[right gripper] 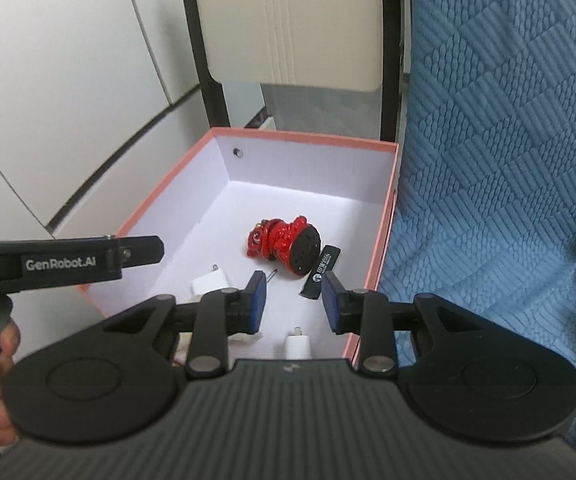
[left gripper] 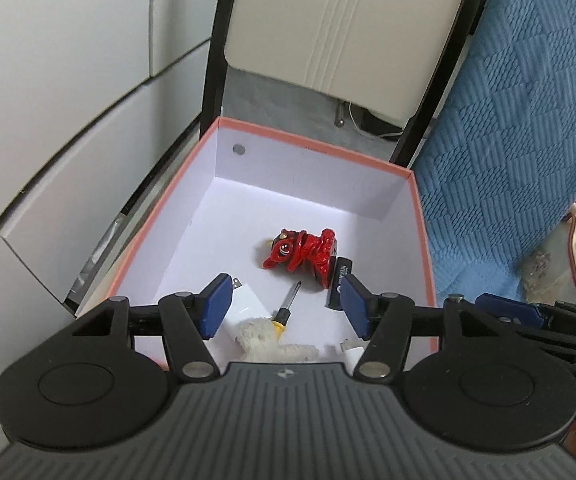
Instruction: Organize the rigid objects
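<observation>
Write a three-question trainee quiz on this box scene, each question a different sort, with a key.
1. True or false: the red figurine lies outside the pink-edged box.
2. Multiple choice: which item lies right beside the figurine's black base? A) the black USB stick B) the white charger C) the plush toy
3. Fill in: the left gripper and right gripper both have their jaws ____ and hold nothing.

Key: 1 false, it lies on the box floor; 2 A; 3 open.
</observation>
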`<state>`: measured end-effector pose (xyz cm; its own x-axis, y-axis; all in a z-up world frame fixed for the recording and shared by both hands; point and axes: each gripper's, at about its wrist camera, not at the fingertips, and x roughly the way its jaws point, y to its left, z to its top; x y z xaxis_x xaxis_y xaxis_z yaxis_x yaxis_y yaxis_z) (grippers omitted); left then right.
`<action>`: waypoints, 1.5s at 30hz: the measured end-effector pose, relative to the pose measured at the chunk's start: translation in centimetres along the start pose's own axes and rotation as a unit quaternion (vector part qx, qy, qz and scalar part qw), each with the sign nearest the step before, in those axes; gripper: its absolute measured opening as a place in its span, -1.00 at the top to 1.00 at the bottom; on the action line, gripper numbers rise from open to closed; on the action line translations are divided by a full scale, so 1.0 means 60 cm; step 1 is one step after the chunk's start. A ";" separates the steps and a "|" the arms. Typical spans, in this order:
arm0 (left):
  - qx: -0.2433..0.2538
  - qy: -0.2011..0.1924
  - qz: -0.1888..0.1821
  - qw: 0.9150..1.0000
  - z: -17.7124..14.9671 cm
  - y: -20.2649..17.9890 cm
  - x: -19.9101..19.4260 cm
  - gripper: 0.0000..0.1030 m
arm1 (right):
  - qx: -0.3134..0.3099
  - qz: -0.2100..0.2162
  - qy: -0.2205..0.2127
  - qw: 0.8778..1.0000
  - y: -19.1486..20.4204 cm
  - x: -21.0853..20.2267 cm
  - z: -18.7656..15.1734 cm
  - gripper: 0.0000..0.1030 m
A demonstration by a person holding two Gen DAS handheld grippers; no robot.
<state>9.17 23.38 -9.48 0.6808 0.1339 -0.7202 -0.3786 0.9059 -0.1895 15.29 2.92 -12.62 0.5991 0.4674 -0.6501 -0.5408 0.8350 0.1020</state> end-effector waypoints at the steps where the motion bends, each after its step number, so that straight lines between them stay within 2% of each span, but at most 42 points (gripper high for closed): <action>1: -0.001 -0.004 0.000 1.000 -0.001 -0.003 -0.010 -0.29 | -0.002 0.001 -0.004 1.000 0.000 -0.010 -0.001 0.35; 13: 0.001 -0.034 0.009 0.999 -0.024 -0.040 -0.111 -0.31 | -0.007 0.014 -0.047 0.999 -0.008 -0.114 -0.024 0.35; 24: 0.007 -0.060 -0.005 0.998 -0.076 -0.094 -0.199 -0.32 | -0.014 0.019 -0.074 0.997 -0.043 -0.206 -0.065 0.35; 26: 0.010 -0.068 -0.002 0.998 -0.087 -0.103 -0.216 -0.44 | -0.013 0.019 -0.080 0.997 -0.051 -0.222 -0.074 0.35; 32: 0.006 -0.084 0.000 0.996 -0.119 -0.119 -0.258 -0.55 | -0.017 0.025 -0.093 0.995 -0.065 -0.263 -0.097 0.34; 35: 0.003 -0.088 -0.001 0.996 -0.133 -0.118 -0.273 -0.68 | -0.015 0.034 -0.096 0.995 -0.068 -0.276 -0.107 0.09; 37: -0.001 -0.086 -0.011 0.996 -0.141 -0.115 -0.281 -0.72 | -0.012 0.041 -0.096 0.994 -0.069 -0.282 -0.110 -0.21; 38: 0.000 -0.085 -0.014 0.996 -0.144 -0.113 -0.284 -0.74 | -0.013 0.044 -0.099 0.994 -0.069 -0.285 -0.112 -0.30; 40: 0.005 -0.085 -0.013 0.996 -0.148 -0.111 -0.291 -0.89 | -0.023 0.046 -0.111 0.993 -0.063 -0.290 -0.115 -0.71; 45: 0.004 -0.093 0.005 0.996 -0.151 -0.100 -0.306 -0.96 | -0.030 0.048 -0.109 0.992 -0.051 -0.292 -0.117 -0.70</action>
<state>-6.78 11.84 -1.17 0.7813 0.2148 -0.5861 -0.3818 0.9073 -0.1764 2.31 -9.86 -6.80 0.6535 0.6004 -0.4609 -0.6315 0.7682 0.1051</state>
